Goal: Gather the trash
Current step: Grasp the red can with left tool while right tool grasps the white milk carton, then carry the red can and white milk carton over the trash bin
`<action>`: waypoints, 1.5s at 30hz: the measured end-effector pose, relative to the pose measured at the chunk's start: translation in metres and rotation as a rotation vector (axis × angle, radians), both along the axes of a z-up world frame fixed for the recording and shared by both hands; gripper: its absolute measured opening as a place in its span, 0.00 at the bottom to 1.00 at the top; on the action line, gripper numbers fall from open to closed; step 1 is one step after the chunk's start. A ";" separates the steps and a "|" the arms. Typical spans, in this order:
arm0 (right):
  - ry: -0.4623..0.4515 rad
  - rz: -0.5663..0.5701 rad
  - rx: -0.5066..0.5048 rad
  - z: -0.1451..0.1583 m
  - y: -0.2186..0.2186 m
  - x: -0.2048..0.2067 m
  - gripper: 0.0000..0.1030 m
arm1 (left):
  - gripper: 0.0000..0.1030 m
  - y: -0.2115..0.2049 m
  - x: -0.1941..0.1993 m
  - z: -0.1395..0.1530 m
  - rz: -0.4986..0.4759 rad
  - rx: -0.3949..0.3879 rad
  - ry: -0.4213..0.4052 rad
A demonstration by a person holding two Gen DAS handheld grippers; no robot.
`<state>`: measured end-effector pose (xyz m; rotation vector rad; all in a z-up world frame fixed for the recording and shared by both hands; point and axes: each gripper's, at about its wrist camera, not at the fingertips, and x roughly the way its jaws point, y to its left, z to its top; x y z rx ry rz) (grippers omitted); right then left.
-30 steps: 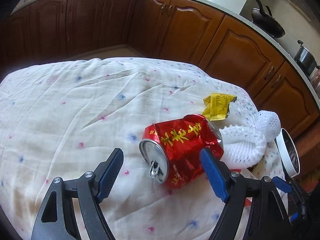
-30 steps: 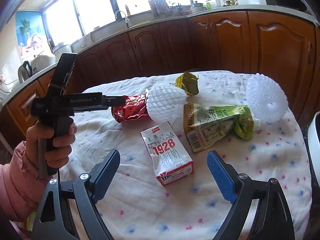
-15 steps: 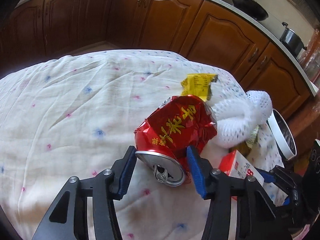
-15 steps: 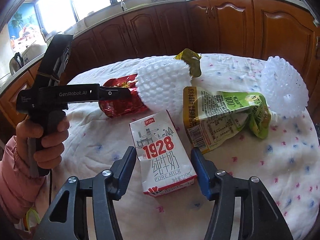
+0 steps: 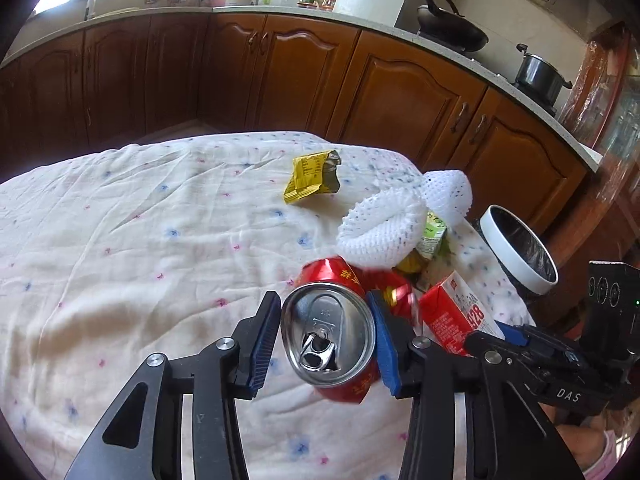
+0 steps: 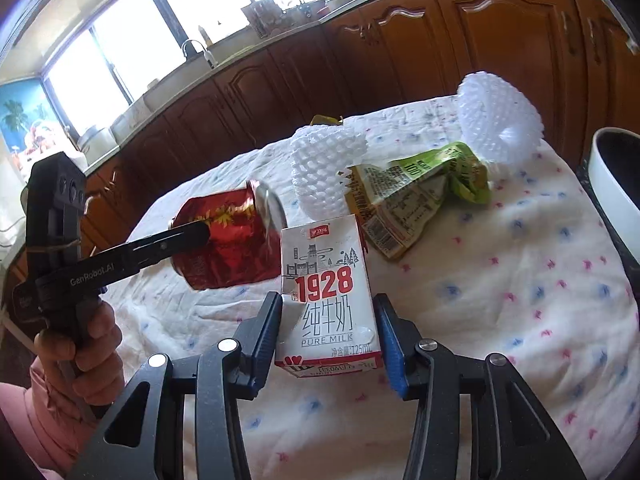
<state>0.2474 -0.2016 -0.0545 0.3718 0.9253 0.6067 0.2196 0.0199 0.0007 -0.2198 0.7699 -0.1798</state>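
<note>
Red aluminium fills the space between my left jaws: the crushed red can (image 5: pixel 334 334) sits with its silver top and pull tab facing my camera, and both blue pads press its sides. My left gripper (image 5: pixel 328 338) has just been closing, and it is now clamped on the can, which looks raised off the white dotted tablecloth (image 5: pixel 132 248). Just past the can's far end lies a white foam net (image 5: pixel 380 232), with a second foam net (image 5: pixel 450 192) beyond it to the right. A green drink pouch (image 5: pixel 432 236) peeks out between them. Farther ahead, well apart from my pads, a yellow wrapper (image 5: pixel 314 176) lies on the cloth. To the right of my right-hand pad is the milk carton (image 5: pixel 454 320), caught in my right gripper (image 5: pixel 496 334), and beyond it the white-rimmed bin (image 5: pixel 520 252) stands off the table's edge.

From my right wrist, the milk carton (image 6: pixel 326 296) stands between my blue pads, printed face toward me. My right gripper (image 6: pixel 328 336) has just been closing too, and its pads now bear on the carton's two sides, denting the left one. Left of the carton hangs the red can (image 6: pixel 226 240), held in my left gripper (image 6: pixel 200 234), with my hand (image 6: pixel 80 344) on its handle. Beyond the carton rest the nearer foam net (image 6: pixel 324 168) and the green pouch (image 6: pixel 416 196); the other foam net (image 6: pixel 500 120) is farther right, and the bin's rim (image 6: pixel 612 184) shows at the right edge.
</note>
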 end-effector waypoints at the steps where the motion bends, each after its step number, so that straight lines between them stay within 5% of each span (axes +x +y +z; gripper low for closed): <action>1: 0.001 -0.011 0.014 0.001 -0.006 -0.004 0.46 | 0.10 -0.003 -0.003 0.001 0.006 0.012 0.009; 3: 0.001 -0.029 0.028 0.003 -0.014 -0.009 0.46 | 0.09 -0.004 -0.016 0.007 -0.021 -0.032 0.006; 11: 0.003 -0.119 0.032 0.002 -0.048 -0.028 0.46 | 0.08 -0.030 -0.016 -0.001 -0.074 0.001 0.038; 22: -0.014 -0.279 0.034 0.009 -0.114 -0.032 0.46 | 0.08 -0.086 -0.009 0.014 -0.170 0.065 -0.031; 45: -0.044 -0.504 0.003 0.015 -0.215 -0.026 0.46 | 0.08 -0.203 0.077 0.017 -0.295 0.082 -0.082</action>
